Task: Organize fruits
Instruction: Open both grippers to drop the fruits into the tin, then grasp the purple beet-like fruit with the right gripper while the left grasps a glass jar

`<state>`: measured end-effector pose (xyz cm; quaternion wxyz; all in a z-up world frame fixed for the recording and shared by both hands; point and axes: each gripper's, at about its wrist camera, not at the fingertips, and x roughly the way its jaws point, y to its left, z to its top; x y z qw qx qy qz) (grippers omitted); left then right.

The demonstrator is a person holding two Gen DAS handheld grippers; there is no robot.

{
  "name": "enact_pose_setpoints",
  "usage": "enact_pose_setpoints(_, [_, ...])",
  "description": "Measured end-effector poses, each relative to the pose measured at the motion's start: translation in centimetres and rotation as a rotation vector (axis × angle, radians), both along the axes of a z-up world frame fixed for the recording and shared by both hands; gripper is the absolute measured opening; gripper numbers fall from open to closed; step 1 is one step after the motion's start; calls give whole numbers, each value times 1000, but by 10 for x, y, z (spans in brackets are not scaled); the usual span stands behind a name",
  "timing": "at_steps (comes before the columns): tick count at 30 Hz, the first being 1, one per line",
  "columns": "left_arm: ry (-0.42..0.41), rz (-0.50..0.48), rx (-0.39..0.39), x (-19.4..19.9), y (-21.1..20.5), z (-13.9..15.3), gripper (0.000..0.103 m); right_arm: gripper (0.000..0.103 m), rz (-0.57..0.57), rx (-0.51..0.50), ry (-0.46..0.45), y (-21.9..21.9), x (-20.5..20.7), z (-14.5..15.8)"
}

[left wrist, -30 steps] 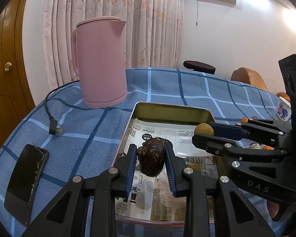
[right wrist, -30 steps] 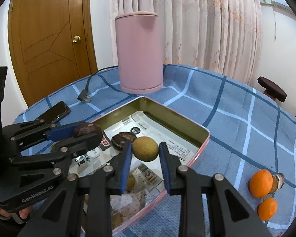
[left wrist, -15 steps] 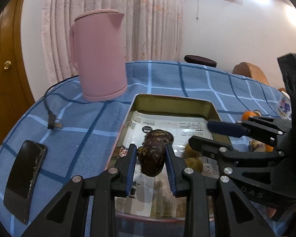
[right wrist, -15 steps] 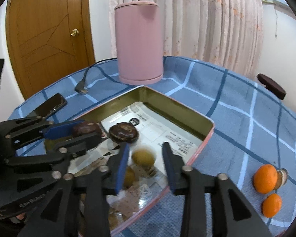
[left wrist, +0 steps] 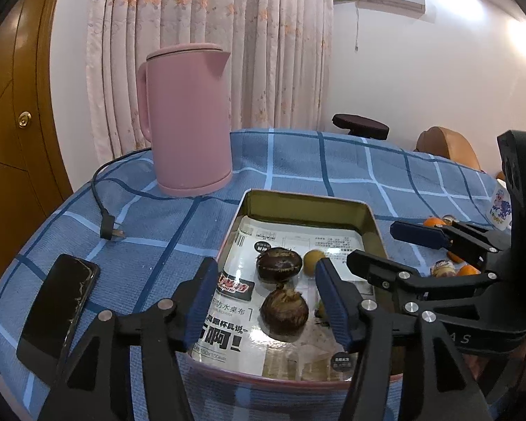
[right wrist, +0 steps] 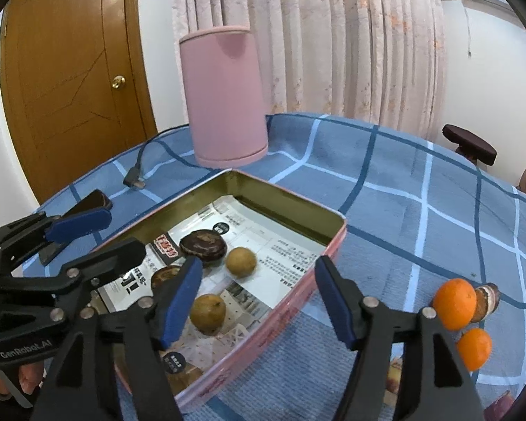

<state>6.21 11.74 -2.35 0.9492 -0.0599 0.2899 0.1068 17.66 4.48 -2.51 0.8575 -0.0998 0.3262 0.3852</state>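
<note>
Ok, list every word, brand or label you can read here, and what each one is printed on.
"GenRobot.AI": on the body of the left tongs, right wrist view.
"AS": end of a longer word on the body of the right tongs, left wrist view; the rest is hidden.
"啊!": large print on the paper lining in the tin.
Smaller print on the paper: too small to read.

left gripper [left wrist: 266, 301]: jaws just opened, apart | dark brown fruit [left wrist: 284, 312] lies free between them in tin tray [left wrist: 308, 203] | second dark fruit [left wrist: 278, 265] behind | right gripper [left wrist: 371, 249] parted over tray's right rim
</note>
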Motion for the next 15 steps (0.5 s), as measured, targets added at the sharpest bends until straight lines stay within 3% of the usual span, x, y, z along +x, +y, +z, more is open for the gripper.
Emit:
enact_pose_setpoints(4, [-26,-23,-18,-2,-10,6,60,71,-20,15,-29,-17,-6,8])
enact_pose_setpoints(7, [-31,-64,-10,-1,-26,8,60,77,-55,15,-69,-41,-12,13])
enact_pose_setpoints(15, [-1,-174,7,9,-74,2,61,86,-201,15,-142,-132,-22,27])
